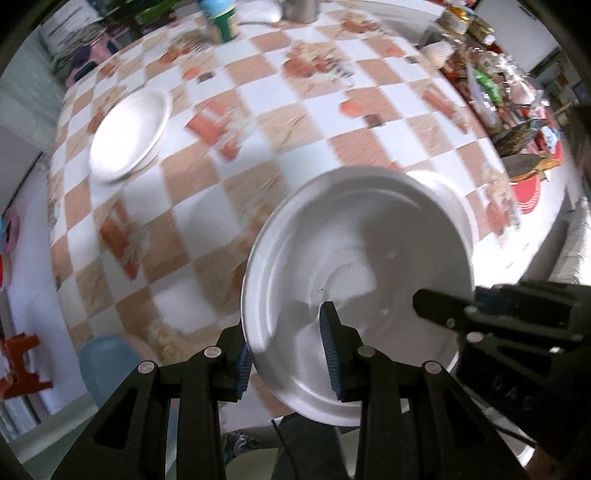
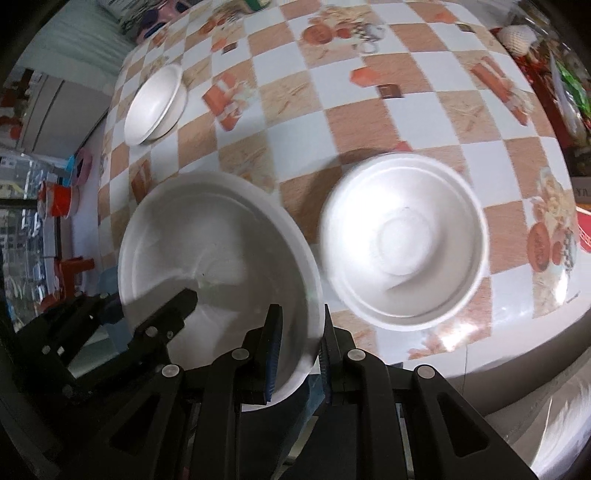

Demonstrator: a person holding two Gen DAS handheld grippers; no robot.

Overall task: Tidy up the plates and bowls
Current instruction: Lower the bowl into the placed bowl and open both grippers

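A large white plate [image 1: 354, 266] is held above the near edge of the checkered table; it also shows in the right wrist view [image 2: 218, 251]. My left gripper [image 1: 288, 354] is shut on its left rim, my right gripper [image 2: 299, 350] is shut on its right rim. The right gripper's finger [image 1: 443, 310] reaches over the plate in the left wrist view. A white bowl [image 2: 402, 240] sits on the table just right of the plate, partly hidden behind it in the left wrist view [image 1: 447, 192]. A smaller white plate [image 1: 129, 133] lies at the far left [image 2: 155, 107].
The checkered tablecloth [image 1: 295, 110] covers the table. A green-labelled can [image 1: 221, 22] and a metal cup [image 1: 299, 9] stand at the far edge. Snack packets [image 1: 491, 85] crowd the right side. A blue stool [image 1: 107, 369] stands below the near edge.
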